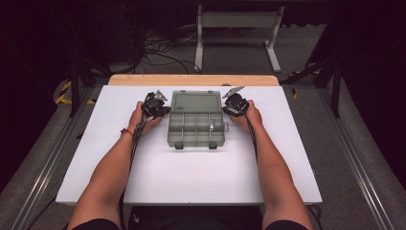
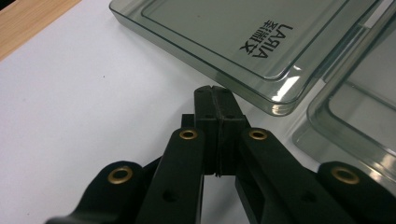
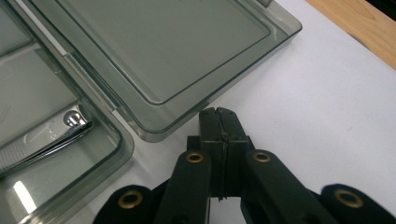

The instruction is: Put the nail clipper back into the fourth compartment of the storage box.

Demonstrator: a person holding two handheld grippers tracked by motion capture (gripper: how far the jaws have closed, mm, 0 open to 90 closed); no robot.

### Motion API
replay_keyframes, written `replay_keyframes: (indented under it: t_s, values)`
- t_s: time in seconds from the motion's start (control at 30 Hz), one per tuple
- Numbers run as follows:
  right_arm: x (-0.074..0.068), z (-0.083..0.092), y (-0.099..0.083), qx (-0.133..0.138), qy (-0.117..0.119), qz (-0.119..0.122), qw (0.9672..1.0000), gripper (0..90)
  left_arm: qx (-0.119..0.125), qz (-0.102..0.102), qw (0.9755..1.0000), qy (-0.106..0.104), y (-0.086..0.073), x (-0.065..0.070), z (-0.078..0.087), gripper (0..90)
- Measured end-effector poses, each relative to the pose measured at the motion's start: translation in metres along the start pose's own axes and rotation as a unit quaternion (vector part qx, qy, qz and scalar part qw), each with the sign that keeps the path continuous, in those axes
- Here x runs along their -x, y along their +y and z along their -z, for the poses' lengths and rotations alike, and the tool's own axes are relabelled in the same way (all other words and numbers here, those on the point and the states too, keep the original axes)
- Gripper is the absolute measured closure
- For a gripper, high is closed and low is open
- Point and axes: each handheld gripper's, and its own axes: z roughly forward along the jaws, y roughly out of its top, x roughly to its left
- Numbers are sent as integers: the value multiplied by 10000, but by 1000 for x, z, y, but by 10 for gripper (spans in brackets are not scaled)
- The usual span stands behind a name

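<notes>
On the white counter (image 1: 191, 167), midway between both hands, lies the smoky-grey clear plastic compartment box (image 1: 196, 128), its lid (image 1: 195, 101) folded back flat. Left gripper (image 2: 215, 89) and right gripper (image 3: 216, 112) sit clenched, empty, beside the lid's corners. Light, rigid, slick plastic: probably best pinched at the lid's raised rim.

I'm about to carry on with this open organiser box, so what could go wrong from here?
1. Both tongs, left and right, are shut, tips close to the lid's corners; a nudge could likely slide the light box across the smooth white table.
2. The nail clipper lies loose in its compartment; swinging the lid shut hard might jolt it out of place.
</notes>
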Motion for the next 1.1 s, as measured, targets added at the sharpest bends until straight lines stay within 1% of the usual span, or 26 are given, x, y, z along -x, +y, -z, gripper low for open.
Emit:
replay_keyframes:
  t_s: [0.07,0.13,0.17,0.2,0.23,0.3,0.33,0.37,0.4,0.47,0.53,0.63,0.67,0.73,0.77,0.8,0.87,0.9,0.93,0.97,1.03,1.1]
  values:
    - [-1,-1,2,-55,-15,55,10000,900,14,-12,9999,115,3,2,-3,900]
    - [-2,-2,3,-52,-56,69,9999,900,34,-47,9998,187,4,3,-5,900]
    - [-1,-2,2,-29,-45,64,10000,900,80,-13,9998,203,4,2,-6,899]
    - [0,-2,2,6,-3,33,10000,900,134,46,9997,206,4,2,-7,897]
    - [1,-2,1,42,-2,-11,10000,900,129,41,9997,212,4,1,-8,893]
    - [1,-4,1,109,-34,-49,9999,900,150,76,9997,188,5,0,-8,896]
    - [2,-5,1,137,-64,-68,9999,900,184,151,9995,186,5,0,-9,896]
    - [2,-5,1,137,-64,-68,9999,900,182,122,9996,191,6,-1,-10,896]
    - [2,-7,2,190,-104,-125,9997,900,183,145,9995,203,7,-2,-11,896]
    - [3,-7,2,208,-120,-139,9996,900,189,143,9995,212,8,-3,-12,896]
    - [3,-9,2,269,-157,-154,9994,900,211,210,9993,215,9,-4,-13,896]
    - [4,-11,3,339,-201,-184,9991,900,257,203,9991,254,10,-4,-15,897]
    - [4,-12,3,370,-240,-196,9988,900,285,199,9990,290,11,-5,-15,897]
    - [4,-12,3,386,-248,-209,9987,900,308,198,9989,287,12,-5,-14,897]
    - [4,-12,3,420,-271,-224,9985,900,364,235,9986,298,13,-5,-14,898]
    - [4,-12,4,455,-301,-249,9982,900,382,223,9985,314,13,-5,-13,898]
    - [3,-10,5,512,-351,-255,9977,900,477,305,9979,314,14,-6,-12,898]
    - [3,-9,5,576,-367,-271,9973,900,529,318,9974,360,15,-7,-10,897]
    - [3,-8,7,640,-382,-298,9968,900,570,361,9972,331,16,-7,-9,898]
    - [3,-7,8,677,-397,-303,9964,900,589,360,9971,327,17,-8,-8,898]
    - [4,-4,9,746,-433,-313,9958,900,606,296,9969,406,20,-7,-6,898]
    - [4,0,12,809,-488,-294,9951,900,676,319,9964,390,23,-7,-3,899]
